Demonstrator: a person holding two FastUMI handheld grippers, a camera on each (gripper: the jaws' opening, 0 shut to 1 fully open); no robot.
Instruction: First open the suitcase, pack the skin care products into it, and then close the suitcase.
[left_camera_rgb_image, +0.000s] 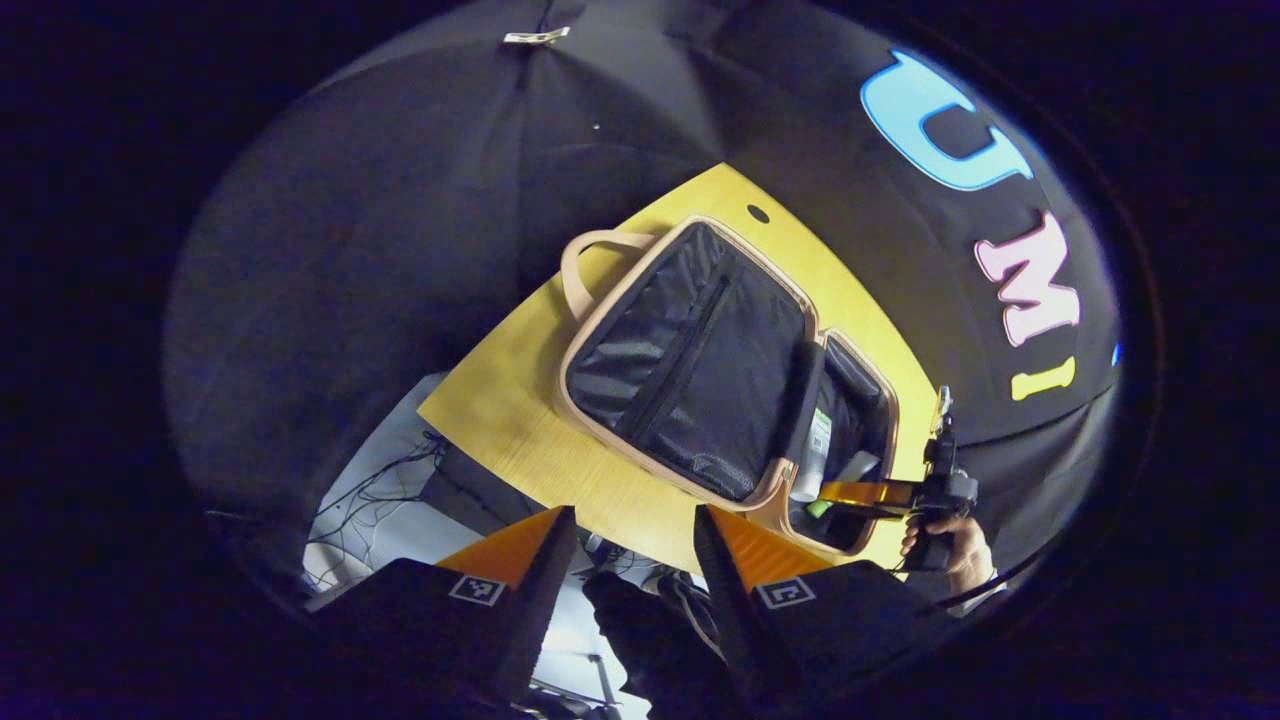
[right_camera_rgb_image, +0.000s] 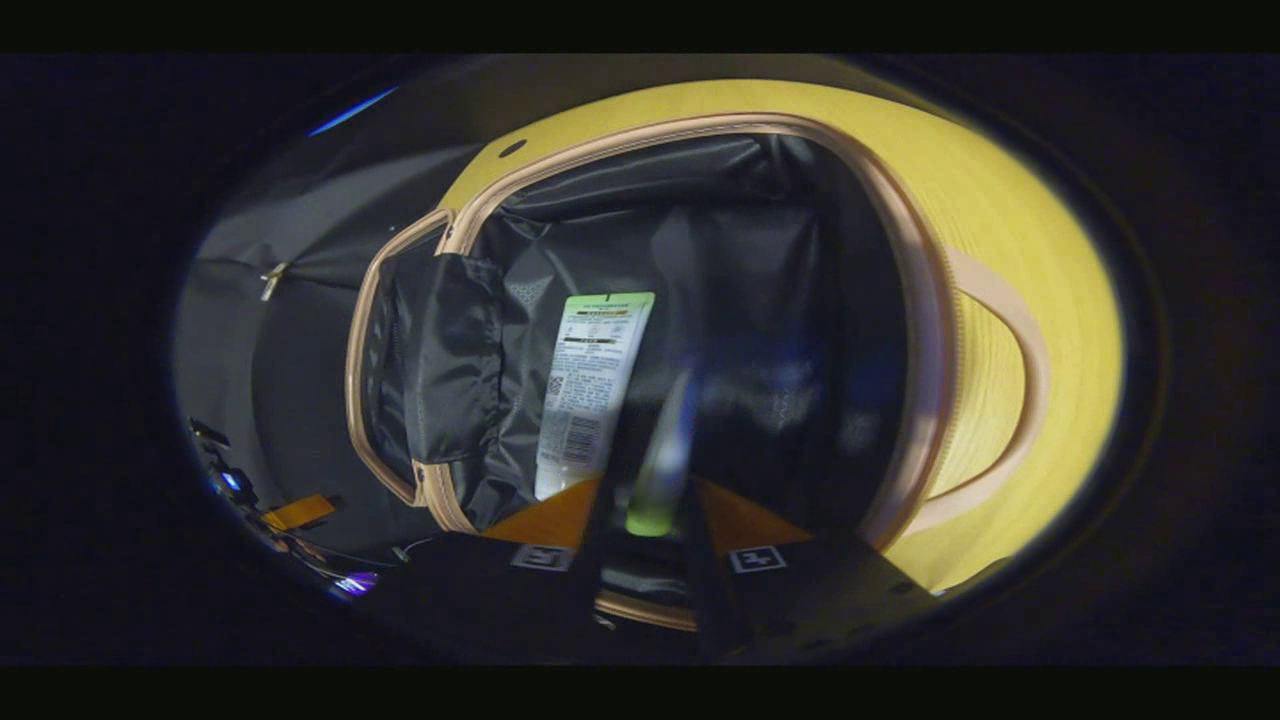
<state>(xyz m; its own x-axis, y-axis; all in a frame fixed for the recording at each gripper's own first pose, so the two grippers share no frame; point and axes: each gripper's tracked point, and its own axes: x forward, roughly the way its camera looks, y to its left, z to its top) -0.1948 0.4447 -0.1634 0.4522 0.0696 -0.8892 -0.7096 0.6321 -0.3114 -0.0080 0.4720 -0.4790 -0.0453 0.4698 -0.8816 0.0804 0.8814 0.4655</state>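
While right tongs (right_camera_rgb_image: 655, 500) grip a tube (right_camera_rgb_image: 665, 455), suitcase (left_camera_rgb_image: 690, 470) rim nearby

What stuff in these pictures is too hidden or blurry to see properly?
- Tube with the green cap, right gripper view: blurred, its cap end between the right gripper's fingers.
- White tube lying in the suitcase, right gripper view: its lower end is behind a finger.
- Tubes in the suitcase, left gripper view: too small, partly behind the right gripper.
- Left gripper: open, holding nothing.
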